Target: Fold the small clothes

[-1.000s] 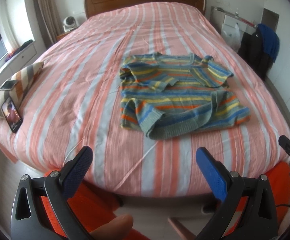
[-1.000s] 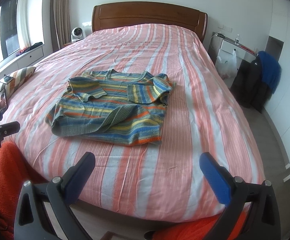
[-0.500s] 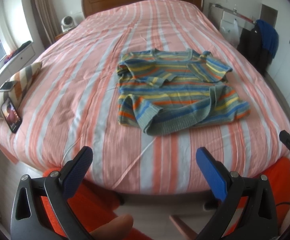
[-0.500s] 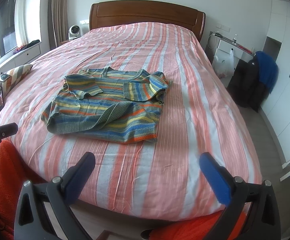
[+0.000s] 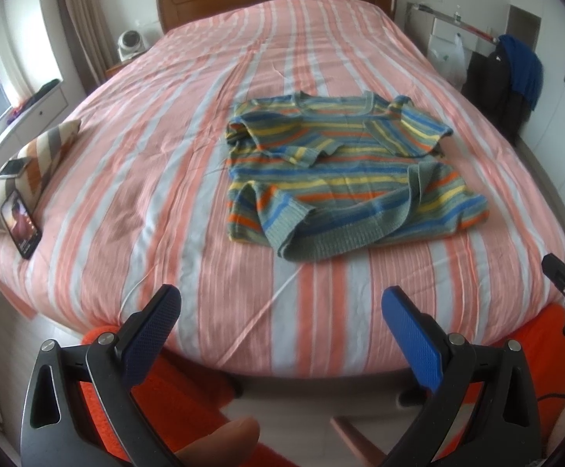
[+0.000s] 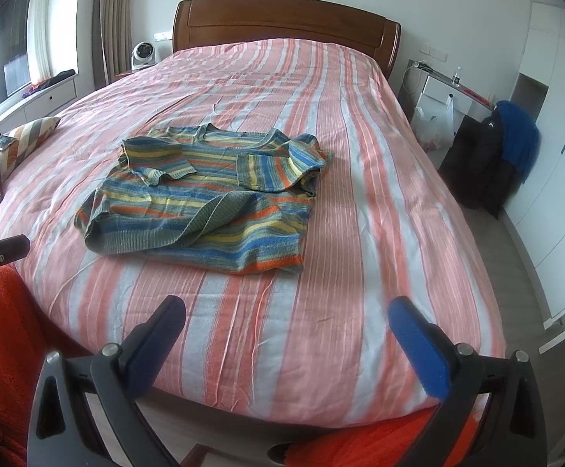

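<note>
A small knitted sweater (image 5: 344, 171) with blue, yellow, orange and grey-green stripes lies on the pink-striped bed (image 5: 165, 179). Both sleeves are folded in over the chest, and the hem is partly turned up at the near edge. The right wrist view shows the same sweater (image 6: 204, 194) left of centre on the bed (image 6: 360, 233). My left gripper (image 5: 282, 311) hangs open over the near edge of the bed, well short of the sweater, with nothing between its fingers. Just as empty, my right gripper (image 6: 286, 319) is open above the near bed edge.
A striped cushion (image 5: 29, 159) with a lit phone (image 5: 19, 223) leaning on it sits at the bed's left edge. Dark and blue clothes (image 6: 492, 155) hang right of the bed by a white bag (image 6: 436, 124). A wooden headboard (image 6: 282, 23) stands at the far end. Orange fabric (image 5: 173, 401) lies below.
Both grippers have drifted a little forward toward the bed, so the sweater sits slightly lower and nearer in view. The sweater itself has not moved and both grippers have stayed open.
</note>
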